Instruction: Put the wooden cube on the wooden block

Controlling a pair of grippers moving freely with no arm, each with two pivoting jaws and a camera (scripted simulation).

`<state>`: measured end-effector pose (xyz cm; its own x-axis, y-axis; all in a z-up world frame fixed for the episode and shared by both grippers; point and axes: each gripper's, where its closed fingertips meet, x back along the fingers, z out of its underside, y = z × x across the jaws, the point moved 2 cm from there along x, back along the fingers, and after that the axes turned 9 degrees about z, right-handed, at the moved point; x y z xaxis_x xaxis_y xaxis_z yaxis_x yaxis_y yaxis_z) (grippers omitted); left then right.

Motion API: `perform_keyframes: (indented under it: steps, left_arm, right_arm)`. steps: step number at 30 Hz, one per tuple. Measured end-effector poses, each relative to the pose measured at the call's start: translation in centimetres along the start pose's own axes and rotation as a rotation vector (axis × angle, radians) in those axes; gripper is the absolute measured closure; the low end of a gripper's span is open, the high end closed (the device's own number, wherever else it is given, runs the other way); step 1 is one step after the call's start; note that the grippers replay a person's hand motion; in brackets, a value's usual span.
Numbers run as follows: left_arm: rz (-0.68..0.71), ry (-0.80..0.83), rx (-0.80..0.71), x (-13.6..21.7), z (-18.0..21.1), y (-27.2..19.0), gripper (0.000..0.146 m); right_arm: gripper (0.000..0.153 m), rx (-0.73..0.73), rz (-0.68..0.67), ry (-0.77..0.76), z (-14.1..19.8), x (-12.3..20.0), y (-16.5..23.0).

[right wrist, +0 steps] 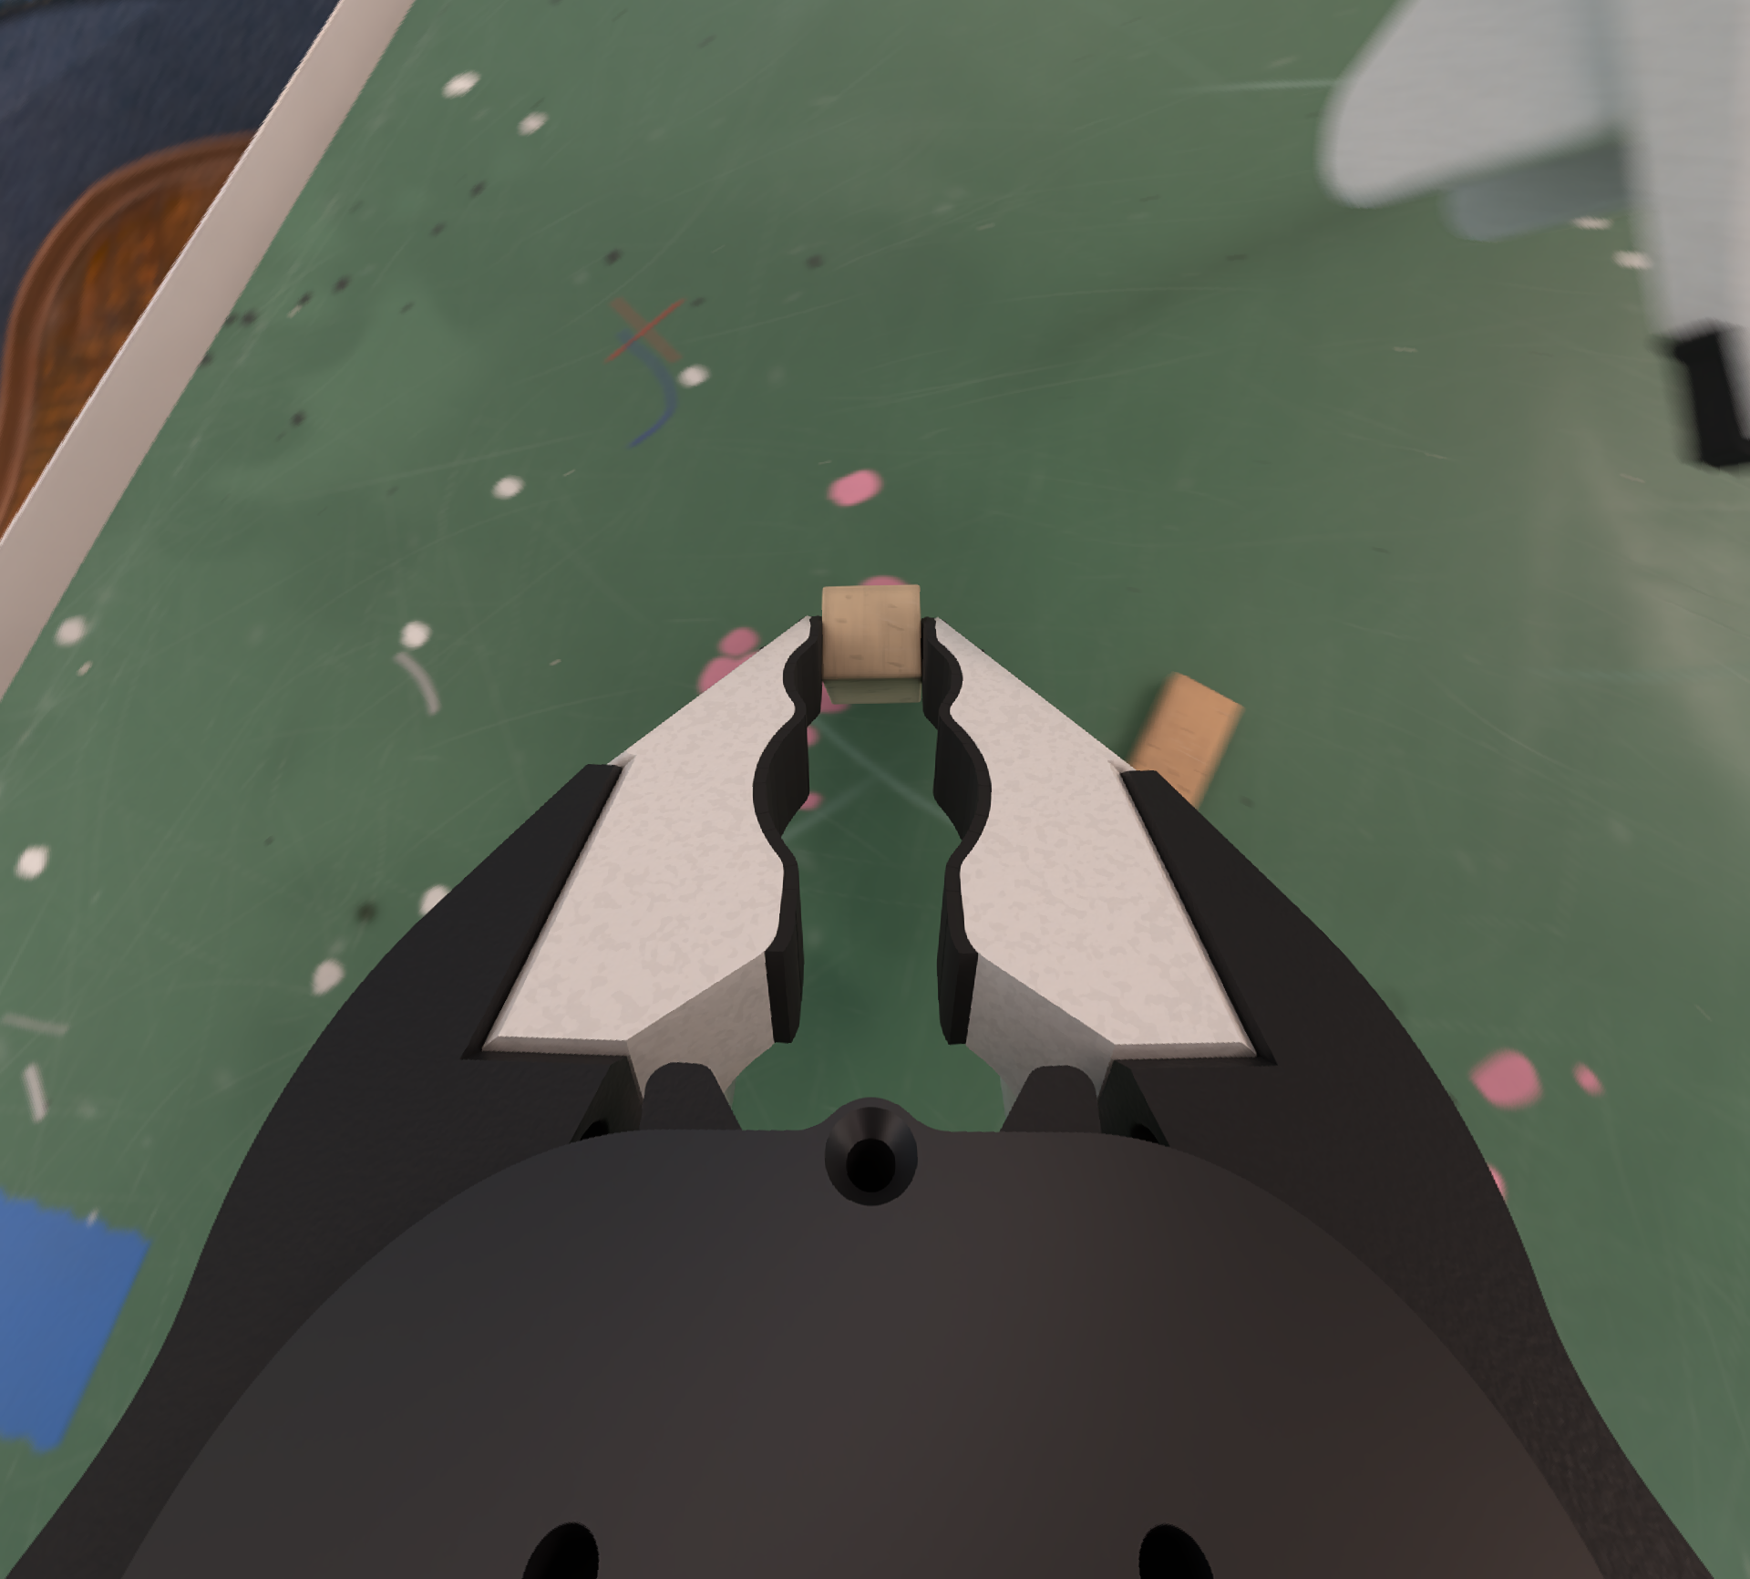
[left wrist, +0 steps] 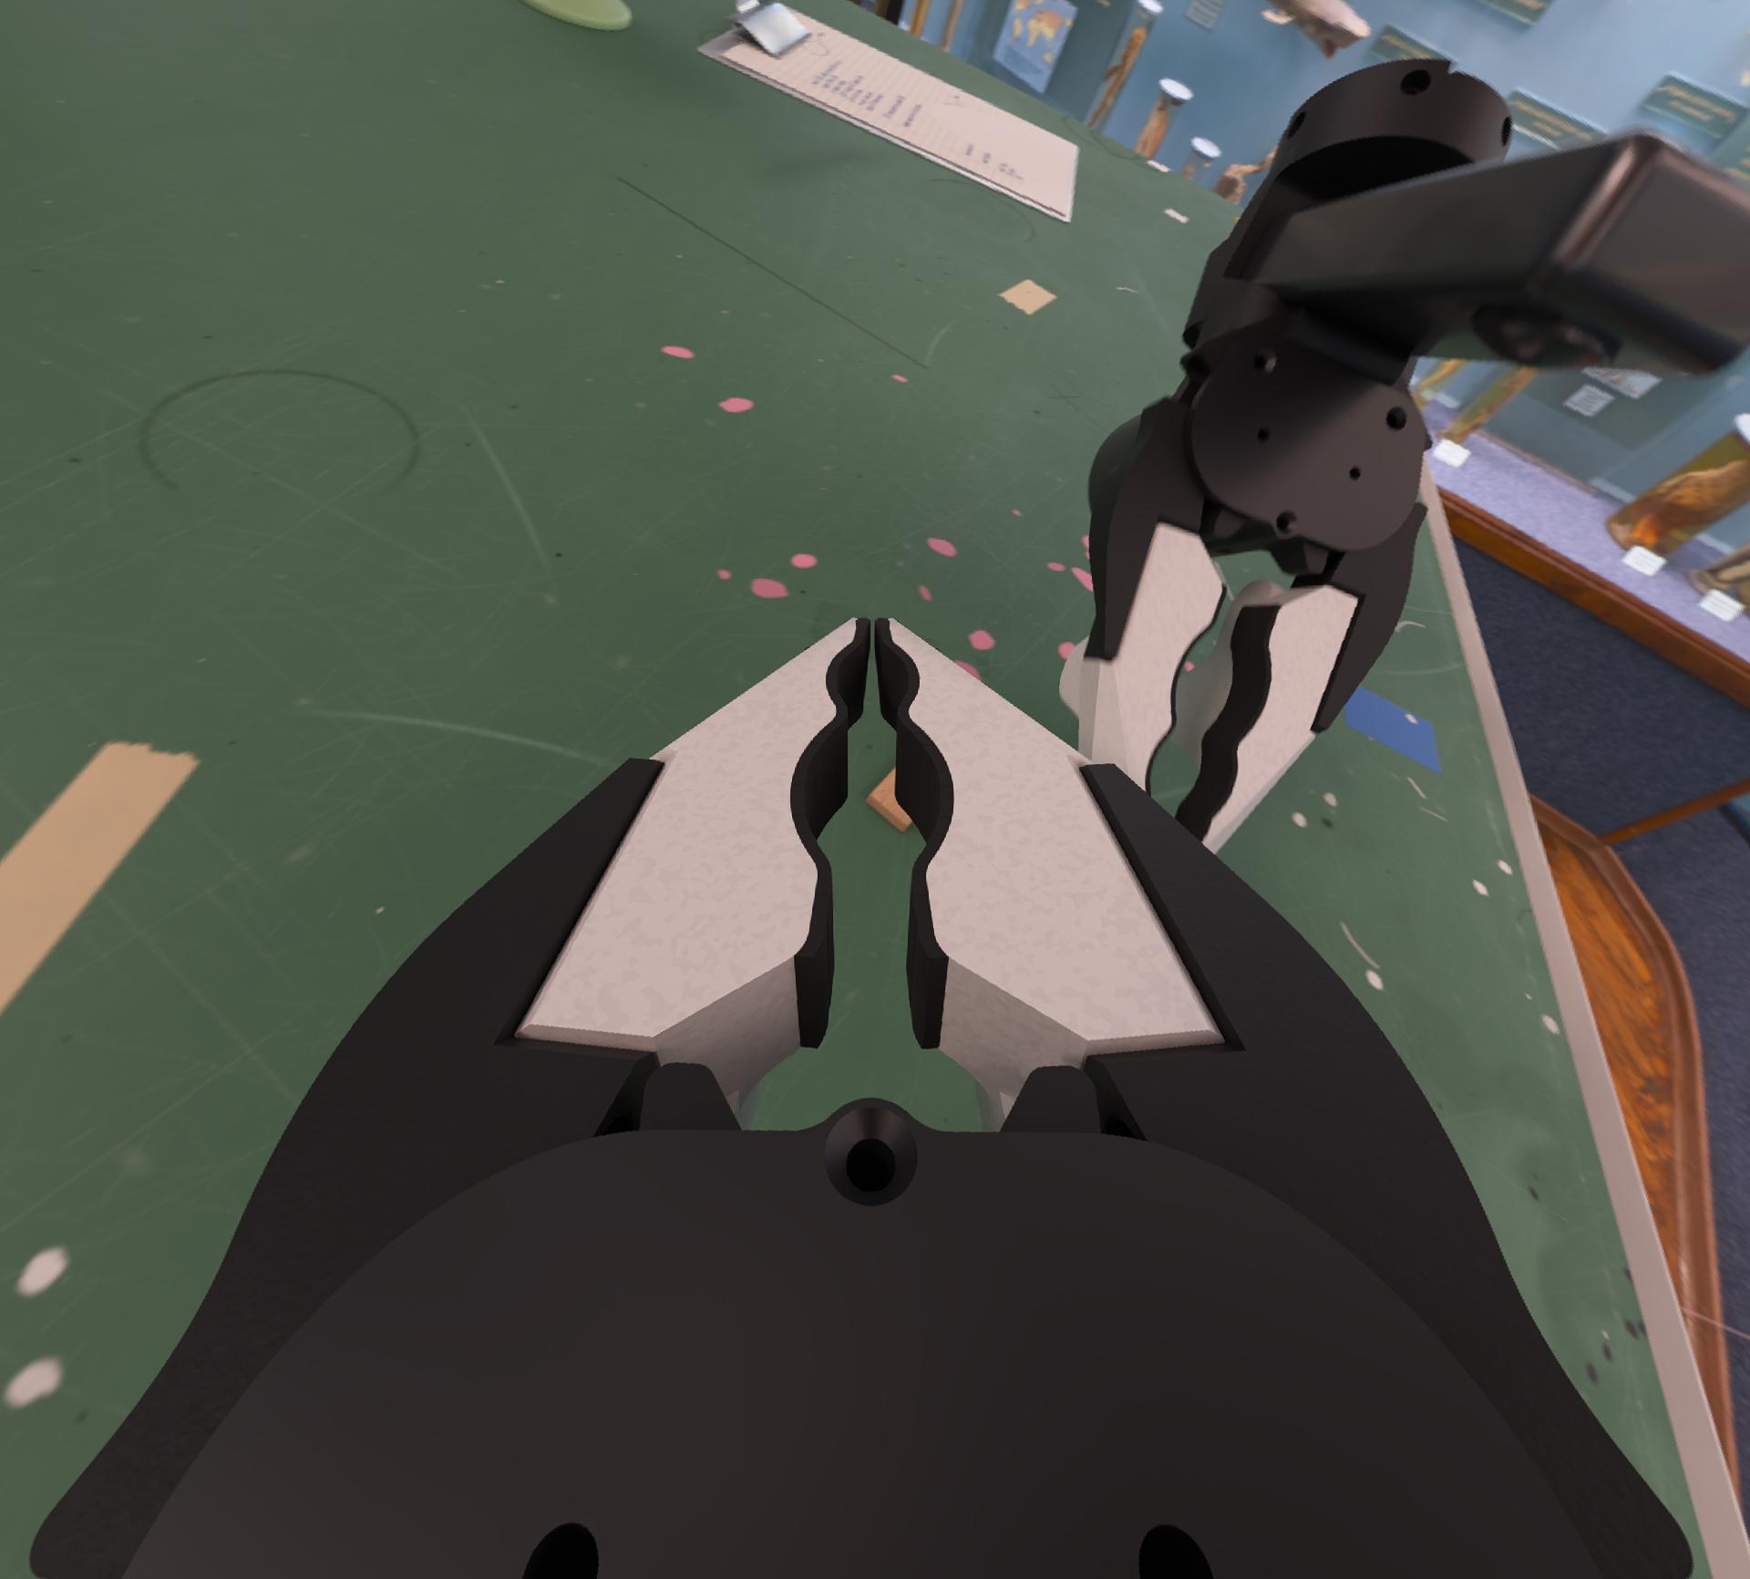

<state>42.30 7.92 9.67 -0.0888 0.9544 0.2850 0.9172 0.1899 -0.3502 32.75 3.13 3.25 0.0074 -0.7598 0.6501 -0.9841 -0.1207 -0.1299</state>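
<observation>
So the right tool (right wrist: pixel 871 648) has the wooden cube (right wrist: pixel 870 634) pinched right at its fingertips, jaws closed down to about the cube's width, and the cube looks lifted clear of the green table (right wrist: pixel 1042 302).

The bit that matters: in the right wrist view the wooden block (right wrist: pixel 1188 736) lies flat on the table, off to the right of the cube and a little nearer the camera, partly tucked behind the right finger. Its long axis runs at a slant, from near-left to far-right. I'd say the cube needs to shift right and back a touch before it can come down on the block.

The left tool (left wrist: pixel 869 634) has its tips nearly touching and holds nothing. In its own view a sliver of the block shows through the gap between its fingers, so it hovers just about over the block, which could crowd the right tool's drop.
</observation>
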Motion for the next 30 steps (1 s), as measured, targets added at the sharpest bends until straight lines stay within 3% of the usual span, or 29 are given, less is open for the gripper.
perform_keyframes:
  steps: [5,10,13,30]
  left_arm:
    - [-0.087,0.007,0.012,0.6,0.1,1.2,0.145]
    - [-0.177,0.095,0.001,0.7,1.2,2.3,0.145]
    - [-0.217,0.151,-0.028,0.5,1.8,2.5,0.145]
    - [-0.232,0.171,-0.038,0.4,2.1,2.5,0.145]
  right_arm:
    - [0.133,-0.136,0.206,-0.108,-0.7,1.7,-4.0]
    - [0.133,-0.330,0.325,-0.072,0.4,2.0,-6.5]
    - [0.133,-0.427,0.325,-0.048,1.0,1.5,-6.6]
    - [0.133,-0.470,0.298,0.006,1.8,0.5,-6.1]
